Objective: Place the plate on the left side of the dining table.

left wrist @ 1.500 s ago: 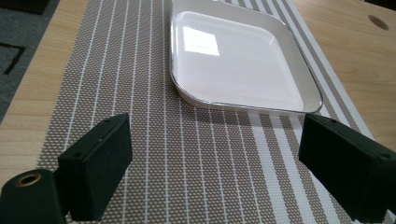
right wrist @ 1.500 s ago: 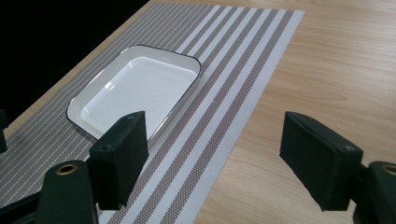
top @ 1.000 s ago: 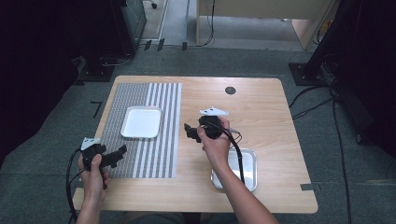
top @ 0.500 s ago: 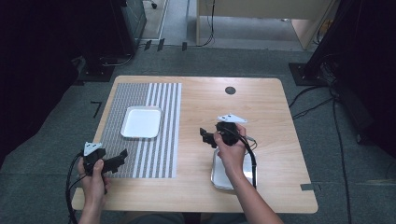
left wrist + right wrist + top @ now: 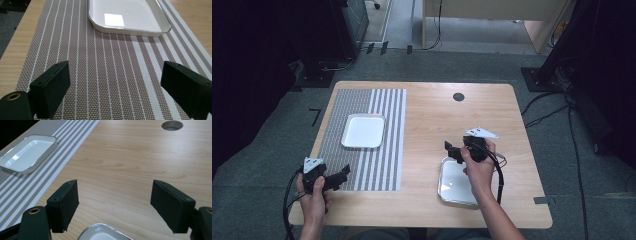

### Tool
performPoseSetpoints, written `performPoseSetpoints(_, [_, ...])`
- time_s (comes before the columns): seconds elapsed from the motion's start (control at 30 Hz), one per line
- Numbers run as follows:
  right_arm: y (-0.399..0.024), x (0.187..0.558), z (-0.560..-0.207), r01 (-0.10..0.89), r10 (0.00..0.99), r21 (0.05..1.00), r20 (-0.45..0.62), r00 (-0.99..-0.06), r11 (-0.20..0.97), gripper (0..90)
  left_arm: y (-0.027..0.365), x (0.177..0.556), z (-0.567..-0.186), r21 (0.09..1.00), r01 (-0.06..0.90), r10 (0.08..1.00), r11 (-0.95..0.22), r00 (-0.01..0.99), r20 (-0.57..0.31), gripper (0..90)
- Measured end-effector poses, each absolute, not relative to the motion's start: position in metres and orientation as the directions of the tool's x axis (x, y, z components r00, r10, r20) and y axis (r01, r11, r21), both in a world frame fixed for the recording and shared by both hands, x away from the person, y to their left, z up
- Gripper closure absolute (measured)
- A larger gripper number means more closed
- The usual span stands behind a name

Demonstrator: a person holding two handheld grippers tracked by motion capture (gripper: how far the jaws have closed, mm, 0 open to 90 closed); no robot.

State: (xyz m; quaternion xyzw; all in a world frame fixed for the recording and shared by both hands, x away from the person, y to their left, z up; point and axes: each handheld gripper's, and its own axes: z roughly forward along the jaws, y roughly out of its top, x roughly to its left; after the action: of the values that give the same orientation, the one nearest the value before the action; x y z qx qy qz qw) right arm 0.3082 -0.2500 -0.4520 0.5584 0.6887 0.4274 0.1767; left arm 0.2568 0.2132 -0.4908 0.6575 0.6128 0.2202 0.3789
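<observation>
Both jaws apart over near tray (image 5: pixel 452 182), right gripper (image 5: pixel 455 151) empty; next, probably lowering to clamp far rim.

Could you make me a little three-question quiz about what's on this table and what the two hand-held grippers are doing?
1. True or false: the white tray lies on the striped mat.
2. Which gripper is over the metal tray? A) left gripper B) right gripper
3. What does either gripper hold?

Key
1. True: it sits on the mat, on the table's left half.
2. B: the right gripper hangs above that tray's far edge; the left gripper is over the mat's near end.
3. Nothing: on both the jaws stand wide apart and empty.
</observation>
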Motion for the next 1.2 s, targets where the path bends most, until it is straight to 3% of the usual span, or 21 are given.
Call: performPoseSetpoints(1.2, [-0.38, 0.248, -0.464, 0.608, 0.966, 0.791, 0.208, -0.151, -0.075, 23.1, 0.245, 0.227, -0.497, 0.774, 0.633, 0.986, -0.023, 0.141, -0.086, 8.9])
